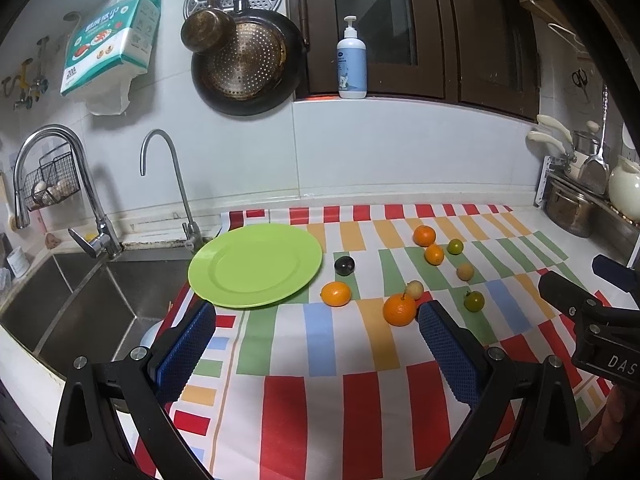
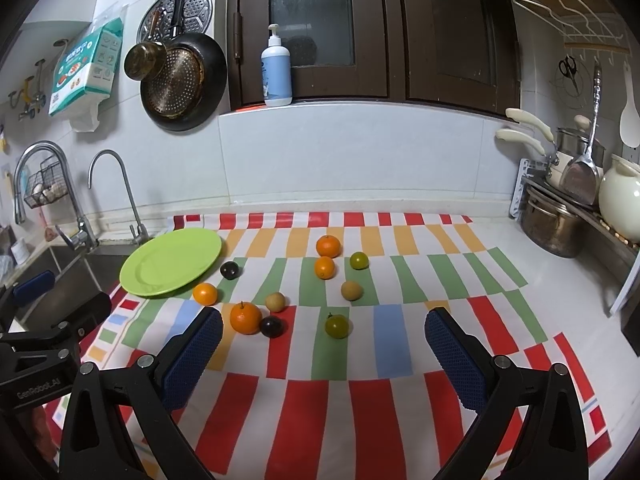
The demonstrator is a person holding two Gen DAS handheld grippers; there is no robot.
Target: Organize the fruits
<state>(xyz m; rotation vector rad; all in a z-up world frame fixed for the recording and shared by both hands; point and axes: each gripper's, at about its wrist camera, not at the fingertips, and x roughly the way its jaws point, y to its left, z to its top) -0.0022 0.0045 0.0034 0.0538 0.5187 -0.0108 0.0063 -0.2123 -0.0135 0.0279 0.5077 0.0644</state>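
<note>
An empty green plate (image 1: 256, 266) (image 2: 172, 262) lies at the left of the striped cloth by the sink. Several small fruits lie loose on the cloth to its right: oranges (image 2: 245, 318) (image 1: 399, 310), dark plums (image 2: 272, 326) (image 1: 344, 265), green fruits (image 2: 337, 326) (image 1: 474, 301) and tan ones (image 2: 352, 291) (image 1: 465, 271). My left gripper (image 1: 318, 320) is open and empty, above the cloth in front of the plate. My right gripper (image 2: 324, 330) is open and empty, in front of the fruits; its body shows at the right edge of the left wrist view (image 1: 592, 320).
A steel sink (image 1: 80, 300) with two taps (image 1: 172, 184) lies left of the cloth. Pots, a white teapot (image 2: 620, 196) and utensils crowd a rack at the right. A pump bottle (image 2: 277, 68) stands on the window ledge. Pans hang on the wall.
</note>
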